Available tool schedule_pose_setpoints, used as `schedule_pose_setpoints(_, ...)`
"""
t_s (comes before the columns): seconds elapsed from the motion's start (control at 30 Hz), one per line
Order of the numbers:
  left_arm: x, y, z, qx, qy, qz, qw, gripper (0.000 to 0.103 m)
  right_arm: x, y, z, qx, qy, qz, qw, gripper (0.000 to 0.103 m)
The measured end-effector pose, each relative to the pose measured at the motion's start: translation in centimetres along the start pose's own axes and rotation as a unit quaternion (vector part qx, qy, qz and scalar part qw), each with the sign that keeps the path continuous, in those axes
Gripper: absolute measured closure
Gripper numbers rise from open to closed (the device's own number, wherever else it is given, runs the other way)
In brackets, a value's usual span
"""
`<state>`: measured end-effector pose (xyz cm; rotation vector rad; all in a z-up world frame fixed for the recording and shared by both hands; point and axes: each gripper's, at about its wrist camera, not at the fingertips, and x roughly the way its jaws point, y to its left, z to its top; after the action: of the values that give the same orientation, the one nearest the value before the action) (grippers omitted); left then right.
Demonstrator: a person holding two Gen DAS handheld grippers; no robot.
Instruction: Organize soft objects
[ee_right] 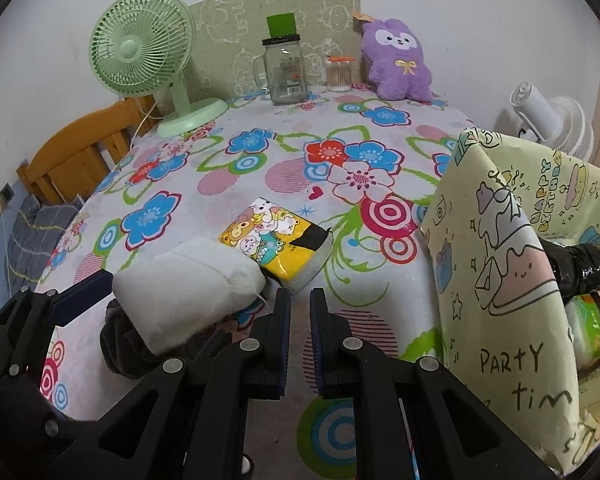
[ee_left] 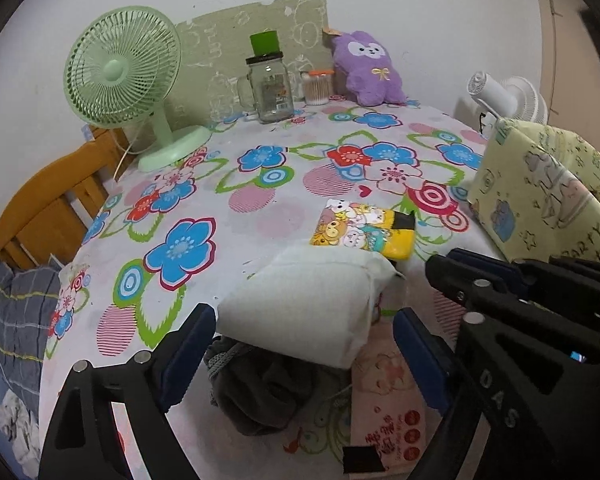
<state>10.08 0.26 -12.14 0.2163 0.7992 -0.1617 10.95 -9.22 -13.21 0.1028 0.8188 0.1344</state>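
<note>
Nearest, left gripper (ee_left: 304, 344): its jaws stood wide apart, one blue pad on each side of the white soft pack (ee_left: 308, 304), with a gap showing at both sides, so nothing was clamped.
Right gripper (ee_right: 300, 320): its jaws stood nearly together with a narrow slit between the pads and nothing in it; it hung over the flowered tablecloth (ee_right: 260, 176) just right of the white pack.
White soft pack: it lay near the table's front edge, resting partly on a dark grey garment (ee_left: 260, 392) and partly on a pink printed packet (ee_left: 388, 396).
Dark grey garment: it was crumpled under the white pack, with a cord showing at its left side.
Yellow tissue pack (ee_right: 276, 240): it lay flat just behind the white pack, cartoon animals on its face, touching or nearly touching that pack's far corner.
Yellow gift bag (ee_right: 496, 264): it stood at the right, printed "PARTY", its mouth turned to the right wrist view; a black wrapped item and a green-labelled pack showed inside.
Far row: green desk fan (ee_left: 120, 72) at the left, then a glass jar mug (ee_left: 270, 88) with a green top, a small cotton-swab jar (ee_left: 318, 88), and a purple plush toy (ee_left: 368, 68) leaning on the wall.
Beyond the right edge: a white fan (ee_right: 548, 120).
Left of the table: a wooden chair (ee_left: 52, 208).
</note>
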Motion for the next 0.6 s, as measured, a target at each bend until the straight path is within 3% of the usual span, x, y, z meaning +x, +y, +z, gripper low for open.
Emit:
schedule_pose_setpoints(0.2,-0.1,0.4,0.1,-0.003,0.000,0.001,1.0000,0.011,0.4,0.0,0.5,0.001,0.004,0.010,1.000,0.089)
schedule_pose_setpoints(0.27,-0.2,0.8,0.1,-0.009,0.001,0.006,0.9999,0.011,0.5,0.0,0.6,0.001,0.007,0.014,1.000,0.081)
schedule_pose_setpoints(0.33,-0.2,1.3,-0.1,-0.017,0.001,0.007,0.9998,0.010,0.6,0.1,0.7,0.004,0.007,0.014,1.000,0.060)
schedule_pose_setpoints(0.6,0.1,2.2,-1.4,-0.016,0.017,-0.001,0.9997,0.010,0.5,1.4,0.8,-0.003,0.006,0.030,1.000,0.035)
